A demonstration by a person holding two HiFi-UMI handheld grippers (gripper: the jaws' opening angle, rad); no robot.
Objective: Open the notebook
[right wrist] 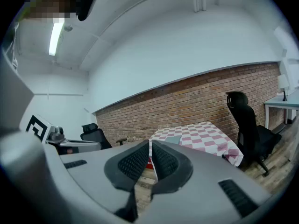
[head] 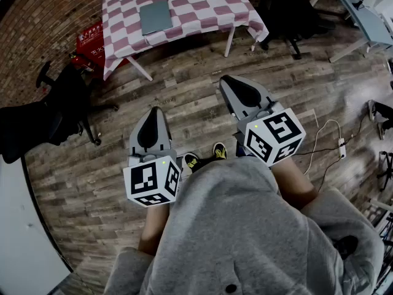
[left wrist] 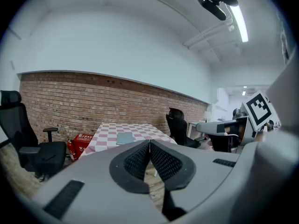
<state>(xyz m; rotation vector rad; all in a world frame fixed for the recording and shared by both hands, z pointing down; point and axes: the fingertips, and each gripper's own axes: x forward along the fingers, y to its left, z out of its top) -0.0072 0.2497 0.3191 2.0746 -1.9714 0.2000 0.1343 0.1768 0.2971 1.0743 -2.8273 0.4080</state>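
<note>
The notebook [head: 155, 17] lies closed and flat on the checked table [head: 209, 5], toward the table's left half and close to its near edge. Both tools are well short of the table, with open wooden floor between. The left gripper [head: 154, 110] has its jaws pressed together with nothing between them, and so does the right gripper [head: 225, 78]; both point ahead and slightly downward at the table. In the head view the notebook sits almost straight ahead of the left gripper, while the right gripper is held further forward and angled in toward the same spot. In the left gripper view the notebook [left wrist: 125, 137] appears just left of the closed tips, and in the right gripper view the notebook [right wrist: 174, 139] appears just right of them, so it lies roughly between the two lines of aim. From this far I cannot tell which edge is the spine, nor clearly which way its long side runs. The first need, I judge, is simply to close on the table's near edge.
</note>
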